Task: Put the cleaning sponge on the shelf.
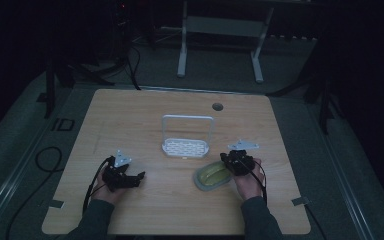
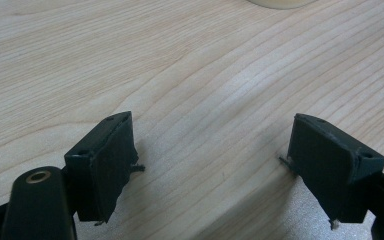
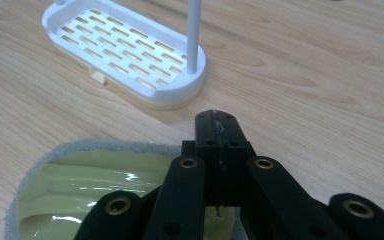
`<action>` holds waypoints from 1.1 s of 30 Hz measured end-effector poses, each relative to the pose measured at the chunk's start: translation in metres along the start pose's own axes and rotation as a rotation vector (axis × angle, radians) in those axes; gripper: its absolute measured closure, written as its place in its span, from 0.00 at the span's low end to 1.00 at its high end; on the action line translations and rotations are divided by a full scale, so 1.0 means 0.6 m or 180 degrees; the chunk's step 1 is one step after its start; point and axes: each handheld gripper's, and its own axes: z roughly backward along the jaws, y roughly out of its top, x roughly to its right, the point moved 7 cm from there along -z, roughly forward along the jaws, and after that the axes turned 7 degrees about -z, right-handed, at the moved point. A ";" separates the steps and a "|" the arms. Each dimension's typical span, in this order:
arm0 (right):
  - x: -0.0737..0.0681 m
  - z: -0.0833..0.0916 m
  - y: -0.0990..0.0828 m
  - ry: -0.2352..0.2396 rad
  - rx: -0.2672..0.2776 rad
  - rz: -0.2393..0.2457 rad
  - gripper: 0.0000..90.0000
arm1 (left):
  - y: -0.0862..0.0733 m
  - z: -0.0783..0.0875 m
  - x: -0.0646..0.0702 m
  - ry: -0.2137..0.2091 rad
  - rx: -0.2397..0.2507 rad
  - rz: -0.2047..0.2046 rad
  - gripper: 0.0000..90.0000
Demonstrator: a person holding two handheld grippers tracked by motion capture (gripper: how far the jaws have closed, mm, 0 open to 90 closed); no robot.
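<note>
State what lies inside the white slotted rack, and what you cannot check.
The white slotted rack has a bare slotted floor and a wire handle standing over it. The table beneath its base is hidden.

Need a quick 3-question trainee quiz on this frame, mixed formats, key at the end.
1. True or false: the left hand-held gripper has its jaws apart over bare wood.
2. Multiple choice: the white slotted plastic rack with a tall loop handle stands A) at the table's near edge, B) near the middle of the light wooden table, C) on the floor.
3. Fill in: the right hand-held gripper has its jaws pressed together at the rim of the pale yellow-green oval dish with a grey fuzzy border; whether it pinches that rim ____ be told.

Key: 1 true; 2 B; 3 cannot.
</note>
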 end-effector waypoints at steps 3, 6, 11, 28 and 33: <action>-0.001 -0.002 -0.001 0.0003 -0.0020 0.0013 1.00 | 0.000 0.000 0.000 -0.0001 0.0000 0.0001 0.21; -0.002 -0.002 -0.003 0.0017 -0.0058 0.0038 1.00 | 0.000 0.000 0.000 0.0002 -0.0001 0.0000 0.21; -0.002 -0.001 -0.007 0.0028 -0.0098 0.0033 1.00 | 0.000 0.000 0.000 0.0004 0.0002 0.0003 0.21; -0.003 0.026 -0.041 0.0013 -0.0127 0.0071 1.00 | 0.001 -0.001 0.001 0.0006 0.0005 0.0010 0.21; -0.005 0.035 -0.048 0.0025 -0.0131 0.0087 1.00 | 0.001 -0.001 0.001 0.0007 0.0007 0.0012 0.21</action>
